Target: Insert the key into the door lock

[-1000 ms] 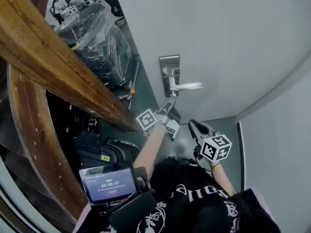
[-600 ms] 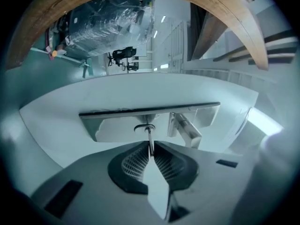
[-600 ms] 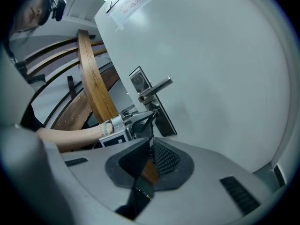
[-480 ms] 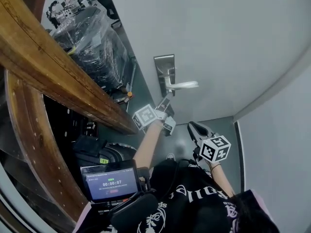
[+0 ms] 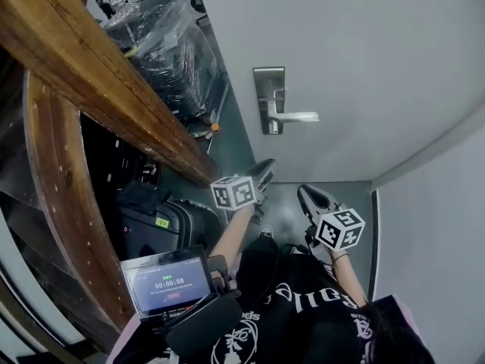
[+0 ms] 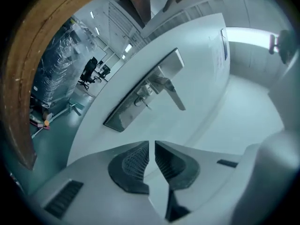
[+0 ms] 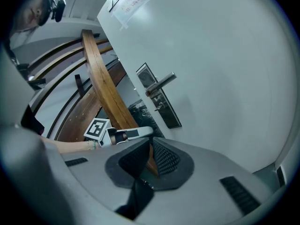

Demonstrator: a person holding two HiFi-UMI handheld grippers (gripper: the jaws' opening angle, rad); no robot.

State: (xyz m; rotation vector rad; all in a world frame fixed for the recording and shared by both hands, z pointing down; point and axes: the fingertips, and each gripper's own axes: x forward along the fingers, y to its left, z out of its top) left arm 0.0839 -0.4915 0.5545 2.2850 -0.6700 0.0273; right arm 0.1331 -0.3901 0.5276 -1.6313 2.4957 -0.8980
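A steel lock plate (image 5: pixel 268 89) with a lever handle (image 5: pixel 300 117) is fixed to the white door (image 5: pixel 356 59). A small key (image 6: pixel 142 101) sticks out of the plate below the lever, also visible as the key (image 7: pixel 160 108) in the right gripper view. My left gripper (image 5: pixel 265 170) hangs below the lock, apart from it, jaws shut with nothing between them (image 6: pixel 151 146). My right gripper (image 5: pixel 304 192) sits lower right of it, shut and empty (image 7: pixel 151 147), pointing towards the lock plate (image 7: pixel 158 96). The left gripper (image 7: pixel 136 133) shows in the right gripper view.
A thick curved wooden beam (image 5: pixel 91 74) runs along the left. Behind it stands a load wrapped in black plastic (image 5: pixel 170 51). A tablet showing a timer (image 5: pixel 163 285) and a black case (image 5: pixel 163 222) sit at lower left. A white wall (image 5: pixel 432 233) meets the door at right.
My left gripper has drawn back down and away from the lock, where its tips were a second ago. The key stays in the plate. The right gripper has barely moved.
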